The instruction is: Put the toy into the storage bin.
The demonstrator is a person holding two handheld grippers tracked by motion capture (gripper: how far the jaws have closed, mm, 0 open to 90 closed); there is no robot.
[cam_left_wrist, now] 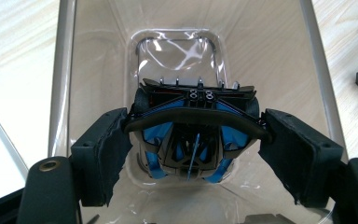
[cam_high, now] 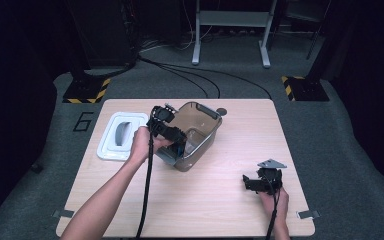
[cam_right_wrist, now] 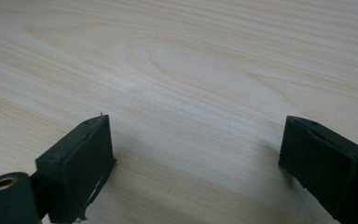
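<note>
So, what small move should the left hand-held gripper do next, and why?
Probably lower a little more, then open. The left hand-held gripper is shut on the black-and-blue object, which hangs inside the clear container above its bottom; releasing lower should avoid a drop.

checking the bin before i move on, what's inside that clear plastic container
Inside the clear container sits a black and blue toy car, held between the left gripper jaws near the bottom. The floor beneath the car is covered by it; the rest of the inside looks bare.
</note>
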